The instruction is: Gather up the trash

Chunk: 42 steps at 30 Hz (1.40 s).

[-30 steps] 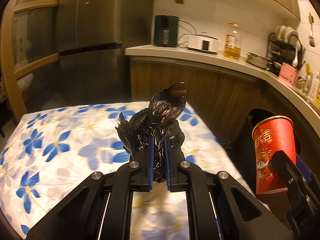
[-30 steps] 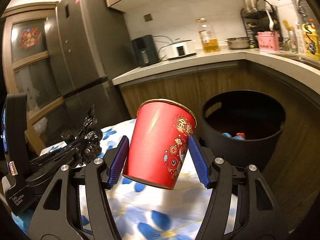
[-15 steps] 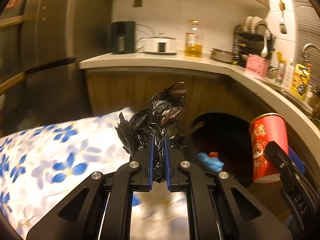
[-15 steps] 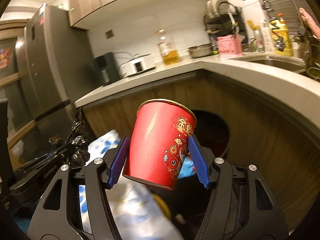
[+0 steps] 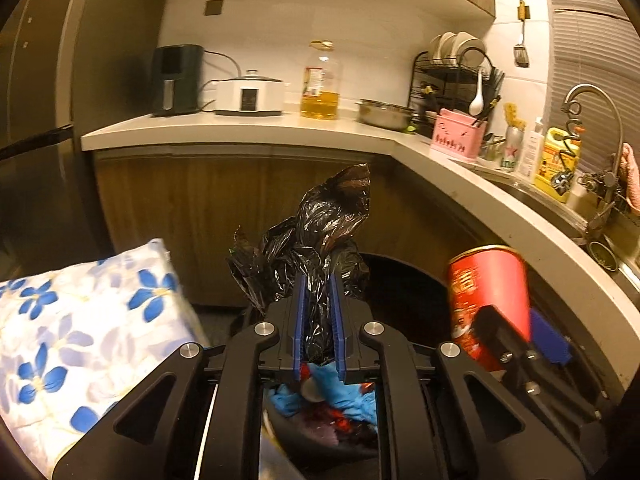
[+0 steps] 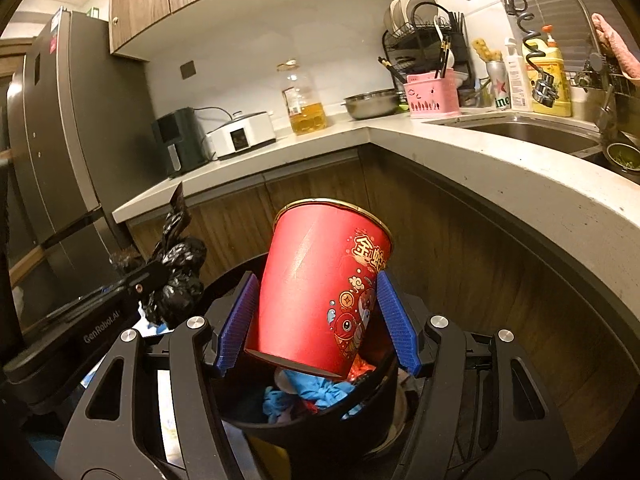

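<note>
ok so both grippers are hanging over the bin [image 6: 320, 424] right now. My left gripper [image 5: 318, 320] has the black bag [image 5: 320, 240] wadded between its pads, and the jaws are opening, so that grip is going soft. The right gripper [image 6: 316, 320] is clamped on the red cup [image 6: 324, 292], which sits tilted, base down toward the bin's mouth.

What worries me: the bag is mostly sticking up above the fingers, light and crinkly, so I reckon it could cling to a pad or drift sideways instead of dropping straight. It looks closer to the near-left rim than dead centre, with the flowered cloth [image 5: 80, 340] just beside it, so a lazy drop might land on the edge. The bin already has blue and red stuff piled in it, so the cup could bounce or tip out if I let go while it's leaning like this
</note>
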Each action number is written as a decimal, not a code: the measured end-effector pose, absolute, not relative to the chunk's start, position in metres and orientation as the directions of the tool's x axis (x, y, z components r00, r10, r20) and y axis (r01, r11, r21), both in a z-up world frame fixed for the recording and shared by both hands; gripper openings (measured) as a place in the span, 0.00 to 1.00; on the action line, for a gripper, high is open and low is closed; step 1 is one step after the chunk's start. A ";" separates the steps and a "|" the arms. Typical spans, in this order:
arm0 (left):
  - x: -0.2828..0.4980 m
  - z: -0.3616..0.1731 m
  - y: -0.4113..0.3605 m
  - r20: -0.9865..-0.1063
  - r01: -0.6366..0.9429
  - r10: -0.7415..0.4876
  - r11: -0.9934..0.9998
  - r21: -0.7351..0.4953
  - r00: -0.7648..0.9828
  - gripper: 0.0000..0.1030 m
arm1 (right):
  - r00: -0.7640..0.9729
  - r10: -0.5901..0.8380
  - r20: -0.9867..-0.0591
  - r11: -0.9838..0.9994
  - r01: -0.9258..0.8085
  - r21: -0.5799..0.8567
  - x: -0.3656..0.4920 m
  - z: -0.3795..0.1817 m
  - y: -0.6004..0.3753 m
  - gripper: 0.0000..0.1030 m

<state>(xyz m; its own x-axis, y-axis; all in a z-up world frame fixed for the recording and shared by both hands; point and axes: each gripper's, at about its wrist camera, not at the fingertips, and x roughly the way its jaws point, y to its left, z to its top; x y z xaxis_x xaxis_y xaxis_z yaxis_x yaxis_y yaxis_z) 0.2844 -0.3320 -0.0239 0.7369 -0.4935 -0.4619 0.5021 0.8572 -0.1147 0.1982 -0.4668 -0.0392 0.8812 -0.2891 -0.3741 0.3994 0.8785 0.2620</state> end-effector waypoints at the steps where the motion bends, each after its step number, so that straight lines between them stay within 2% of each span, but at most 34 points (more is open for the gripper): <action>1: 0.286 -0.025 -0.335 -0.462 0.505 -0.495 0.856 -0.113 0.736 0.13 | 0.879 -0.292 -0.377 0.879 0.402 0.257 0.200 -0.040 -0.467 0.60; 7: 0.297 -0.033 -0.345 -0.490 0.510 -0.489 0.854 -0.101 0.722 0.17 | 0.877 -0.284 -0.388 0.879 0.400 0.259 0.211 -0.044 -0.475 0.60; 14: 0.302 -0.037 -0.338 -0.487 0.499 -0.498 0.855 -0.140 0.717 0.50 | 0.870 -0.279 -0.407 0.884 0.398 0.246 0.222 -0.050 -0.477 0.61; 22: 0.301 -0.031 -0.319 -0.465 0.471 -0.493 0.865 -0.173 0.735 0.68 | 0.869 -0.262 -0.419 0.893 0.383 0.236 0.229 -0.050 -0.475 0.63; 26: 0.293 -0.026 -0.305 -0.442 0.418 -0.435 0.897 -0.139 0.785 0.84 | 0.873 -0.264 -0.409 0.898 0.377 0.227 0.226 -0.047 -0.472 0.73; 29: 0.288 -0.025 -0.293 -0.445 0.374 -0.386 0.920 -0.119 0.808 0.87 | 0.872 -0.267 -0.410 0.896 0.382 0.229 0.220 -0.044 -0.470 0.79; 31: 0.284 -0.026 -0.285 -0.446 0.346 -0.352 0.933 -0.097 0.823 0.93 | 0.870 -0.272 -0.412 0.894 0.386 0.226 0.214 -0.042 -0.466 0.85; 36: 0.264 -0.028 -0.260 -0.441 0.290 -0.287 0.955 -0.062 0.850 0.94 | 0.863 -0.277 -0.422 0.903 0.384 0.194 0.199 -0.038 -0.450 0.94; 42: 0.244 -0.034 -0.234 -0.475 0.228 -0.208 0.973 -0.016 0.855 0.94 | 0.861 -0.284 -0.423 0.915 0.375 0.149 0.180 -0.030 -0.423 0.95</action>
